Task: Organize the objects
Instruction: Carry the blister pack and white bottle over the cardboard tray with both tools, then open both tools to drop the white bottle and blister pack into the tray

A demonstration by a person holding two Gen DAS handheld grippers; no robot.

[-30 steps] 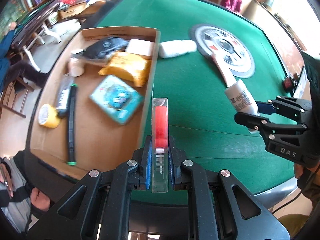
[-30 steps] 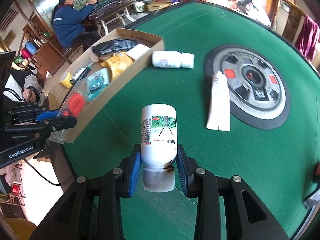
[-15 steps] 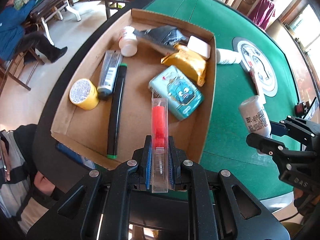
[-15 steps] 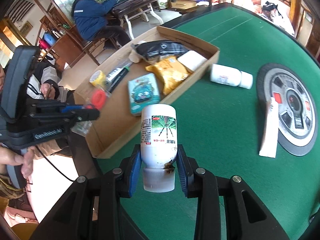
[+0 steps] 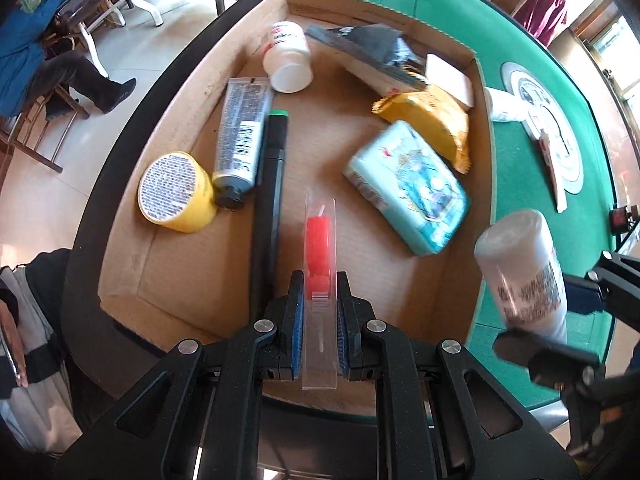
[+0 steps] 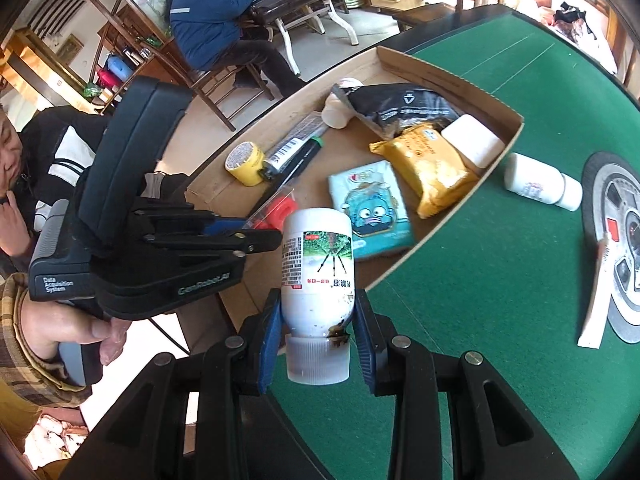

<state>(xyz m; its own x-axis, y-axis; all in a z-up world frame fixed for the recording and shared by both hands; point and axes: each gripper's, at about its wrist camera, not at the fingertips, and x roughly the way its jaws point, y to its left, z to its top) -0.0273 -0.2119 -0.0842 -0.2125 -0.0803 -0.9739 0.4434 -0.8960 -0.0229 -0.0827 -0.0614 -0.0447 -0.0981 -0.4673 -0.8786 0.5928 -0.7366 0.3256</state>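
My left gripper (image 5: 320, 292) is shut on a clear flat pack with a red piece inside (image 5: 319, 240). It points down over the near part of the open cardboard box (image 5: 120, 300). My right gripper (image 6: 318, 312) is shut on a white bottle (image 6: 316, 264), held cap end toward the camera. The bottle hangs above the box's near right wall (image 6: 404, 258), at the edge of the green felt. In the left wrist view the bottle (image 5: 524, 264) and right gripper (image 5: 580, 320) sit at the right. In the right wrist view the left gripper (image 6: 264, 236) and its pack (image 6: 276, 210) are just left of the bottle.
The box holds a yellow tub (image 5: 174, 192), grey tube (image 5: 240, 132), black marker (image 5: 272, 200), teal pack (image 5: 408, 188), yellow snack bag (image 5: 428, 120), small white bottle (image 5: 288, 56) and black pouch (image 6: 400, 108). On the felt lie another white bottle (image 6: 540, 184), a white tube (image 6: 598, 296) and a wheel-patterned disc (image 6: 624, 240).
Both grippers have moved left from over the felt toward the box, each keeping its object. The left one now hangs over the box's inside; the right one has reached the box's near wall.
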